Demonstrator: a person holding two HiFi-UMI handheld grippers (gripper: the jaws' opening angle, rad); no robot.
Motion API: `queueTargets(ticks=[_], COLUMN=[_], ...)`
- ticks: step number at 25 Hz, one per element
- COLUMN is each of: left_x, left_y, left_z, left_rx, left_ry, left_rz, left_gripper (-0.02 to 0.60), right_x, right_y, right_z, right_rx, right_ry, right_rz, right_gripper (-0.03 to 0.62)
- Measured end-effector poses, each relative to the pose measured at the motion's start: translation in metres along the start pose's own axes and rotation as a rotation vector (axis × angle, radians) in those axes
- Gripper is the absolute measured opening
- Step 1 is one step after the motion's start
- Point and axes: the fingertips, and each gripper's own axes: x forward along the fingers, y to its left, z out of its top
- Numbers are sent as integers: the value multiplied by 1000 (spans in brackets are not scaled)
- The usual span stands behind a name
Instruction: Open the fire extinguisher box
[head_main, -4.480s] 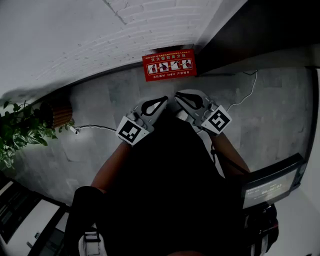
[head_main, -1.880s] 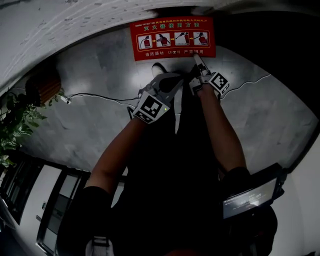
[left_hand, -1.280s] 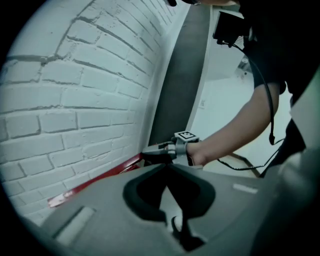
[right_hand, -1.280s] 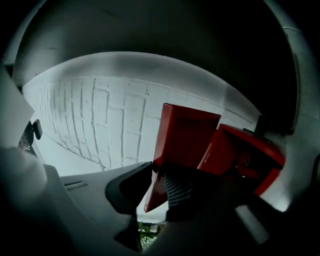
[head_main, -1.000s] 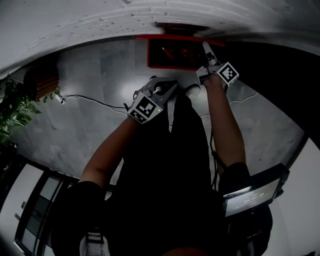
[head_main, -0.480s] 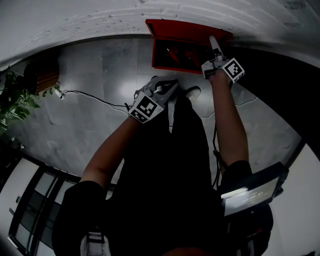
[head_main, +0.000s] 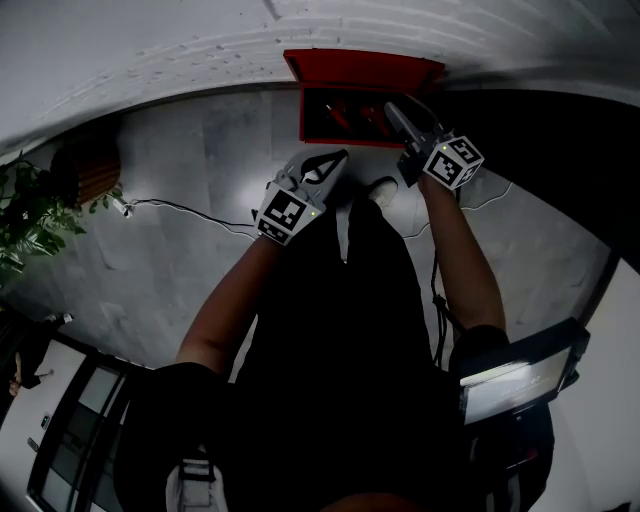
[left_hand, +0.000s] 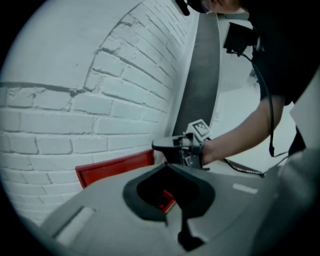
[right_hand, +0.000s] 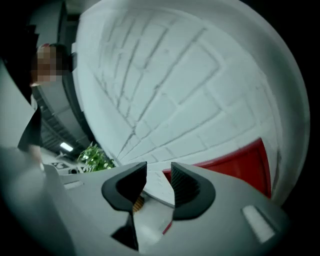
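Observation:
The red fire extinguisher box (head_main: 345, 143) stands on the floor against the white brick wall, its lid (head_main: 365, 68) swung up against the bricks and red extinguishers visible inside. My right gripper (head_main: 393, 112) hovers over the box's right front corner. Its jaws are closing with a gap left and nothing between them; in the right gripper view, the gripper (right_hand: 159, 172) faces the wall with the raised lid (right_hand: 240, 165) beyond it. My left gripper (head_main: 338, 158) hangs shut and empty just in front of the box; its own view shows the lid (left_hand: 117, 167) and the right gripper (left_hand: 156, 146).
A leafy plant (head_main: 30, 215) and a brown wooden object (head_main: 85, 170) stand at the left. A thin cable (head_main: 190, 210) runs across the grey tiled floor. A dark wall panel rises to the box's right. The person's shoe (head_main: 380, 190) is just before the box.
The lid has swung from half raised to fully up against the wall. My right gripper has let go of the lid's right edge and dropped back toward the box front. The left gripper barely moved.

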Motion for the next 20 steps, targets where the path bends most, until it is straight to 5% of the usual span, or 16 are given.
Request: queueTargets(ticks=[3,8,14,20], left_x=[-16,-53,-80,-100], left_y=[-10,-41,-81,-113], left_z=[41,111,174,204], left_rx=[-42,3,34,94], left_ry=[-91,-206,-254,-258], left_rz=[-28,-62,-88,-103], left_gripper=[0,0,0,0], right_x=[-22,-60,-99,-117], right_y=[63,178,264,299], right_z=[17,56,91,98], right_rx=[-227,-484,-589,-617], right_ry=[25,12,-34,-24], right_rz=[46,165,250,294], right_gripper=[89,12,9,9])
